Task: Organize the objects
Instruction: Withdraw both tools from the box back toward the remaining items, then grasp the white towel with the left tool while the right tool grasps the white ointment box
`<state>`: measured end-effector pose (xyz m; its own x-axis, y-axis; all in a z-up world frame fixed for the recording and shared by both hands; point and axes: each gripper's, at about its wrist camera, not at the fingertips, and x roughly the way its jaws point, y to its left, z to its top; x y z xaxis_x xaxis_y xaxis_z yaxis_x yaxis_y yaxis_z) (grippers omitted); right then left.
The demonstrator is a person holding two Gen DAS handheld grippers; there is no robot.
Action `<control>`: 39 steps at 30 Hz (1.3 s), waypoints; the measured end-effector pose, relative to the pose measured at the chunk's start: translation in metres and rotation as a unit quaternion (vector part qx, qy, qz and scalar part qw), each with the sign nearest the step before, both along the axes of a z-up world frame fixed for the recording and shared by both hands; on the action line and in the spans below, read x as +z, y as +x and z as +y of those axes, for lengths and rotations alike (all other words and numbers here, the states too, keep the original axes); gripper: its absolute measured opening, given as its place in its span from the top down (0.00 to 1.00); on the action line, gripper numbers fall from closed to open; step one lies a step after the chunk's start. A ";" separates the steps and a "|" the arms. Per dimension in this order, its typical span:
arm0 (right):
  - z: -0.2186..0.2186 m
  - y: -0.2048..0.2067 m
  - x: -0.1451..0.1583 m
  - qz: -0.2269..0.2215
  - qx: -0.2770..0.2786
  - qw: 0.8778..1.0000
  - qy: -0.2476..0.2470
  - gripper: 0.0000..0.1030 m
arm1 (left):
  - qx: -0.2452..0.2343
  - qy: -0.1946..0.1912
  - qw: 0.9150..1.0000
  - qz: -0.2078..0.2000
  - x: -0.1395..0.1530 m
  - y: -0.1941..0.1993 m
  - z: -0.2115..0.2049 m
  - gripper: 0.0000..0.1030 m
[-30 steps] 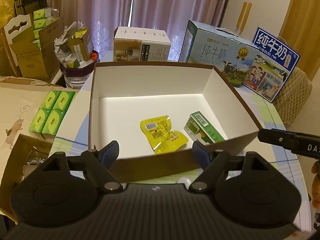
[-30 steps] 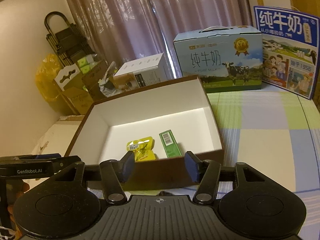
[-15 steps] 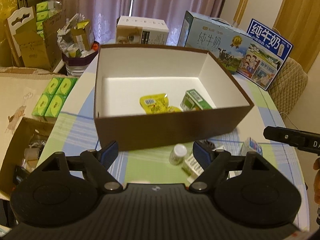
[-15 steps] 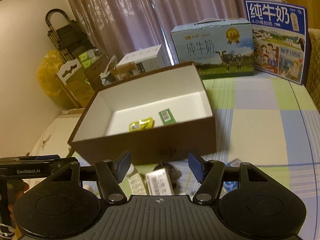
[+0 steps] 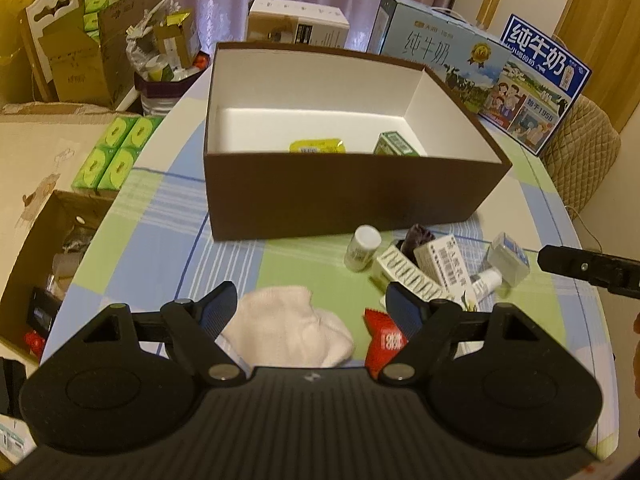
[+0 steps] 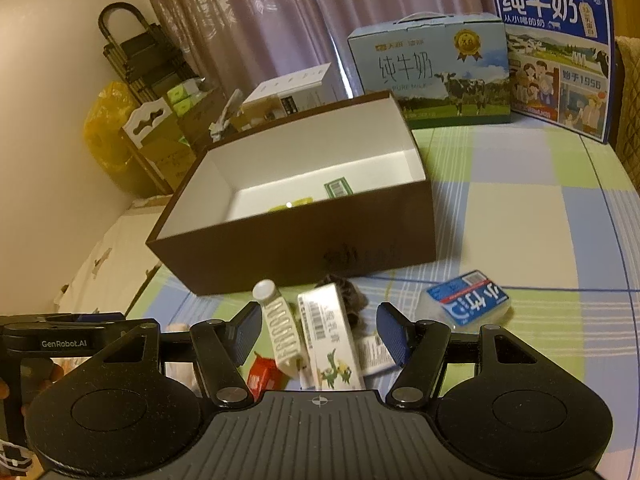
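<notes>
The left gripper (image 5: pixel 310 304) gapes above a white cloth (image 5: pixel 288 326); the right gripper (image 6: pixel 318 330), jaws just widened, brackets small cartons (image 6: pixel 328 336). The brown box (image 5: pixel 344 196) sits at twelve o'clock.

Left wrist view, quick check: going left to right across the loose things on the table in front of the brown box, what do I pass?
White cloth → red packet → white-capped bottle → white carton → blue-topped tissue pack.
</notes>
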<state>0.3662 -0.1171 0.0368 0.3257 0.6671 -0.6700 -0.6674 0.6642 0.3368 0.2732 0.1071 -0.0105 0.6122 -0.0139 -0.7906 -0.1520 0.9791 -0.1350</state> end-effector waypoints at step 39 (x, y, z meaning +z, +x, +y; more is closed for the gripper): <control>-0.033 -0.004 -0.049 0.062 -0.063 0.994 -0.068 0.41 | -0.003 -0.027 0.997 0.075 -0.071 0.016 0.000 0.18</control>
<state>0.3626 -0.1497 -0.0126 0.3107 0.5269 -0.7911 -0.5354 0.7847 0.3124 0.2894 0.1072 -0.0817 0.4862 -0.0613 -0.8717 -0.1694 0.9720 -0.1628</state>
